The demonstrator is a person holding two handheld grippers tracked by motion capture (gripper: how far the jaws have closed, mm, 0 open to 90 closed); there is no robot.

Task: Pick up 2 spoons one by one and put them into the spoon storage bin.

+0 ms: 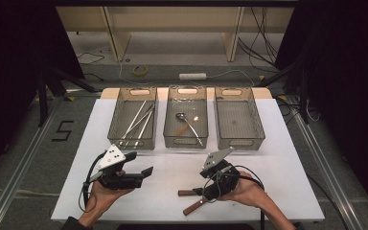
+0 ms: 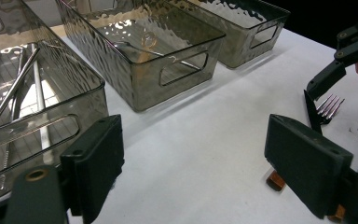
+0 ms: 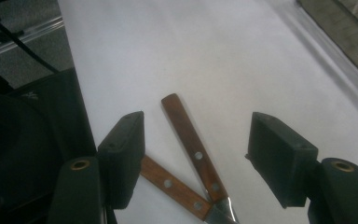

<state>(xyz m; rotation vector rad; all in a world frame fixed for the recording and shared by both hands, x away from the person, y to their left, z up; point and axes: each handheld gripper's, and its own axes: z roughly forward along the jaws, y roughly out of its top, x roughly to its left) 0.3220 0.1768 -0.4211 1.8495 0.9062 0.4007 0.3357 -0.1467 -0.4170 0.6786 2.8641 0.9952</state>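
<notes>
The white tabletop has a wide bare strip between the three bins along its far side and the two grippers near its front edge; its right portion beside the right hand is also bare. The right gripper hangs close to the front edge, over two wooden-handled pieces of cutlery lying crossed on the surface.

The right gripper view shows what the high view hides: both brown riveted handles lie in a V between its jaws, which stand spread apart and grasp nothing, the pads clear of the wood. The left gripper view shows fork tines under the other gripper's jaws, and a brown handle end beside its own right jaw.

The left gripper rests level to the left, jaws released and empty, well apart from the cutlery.

The left bin holds several long thin metal sticks. The middle bin holds a spoon. The right bin has nothing visible inside.
</notes>
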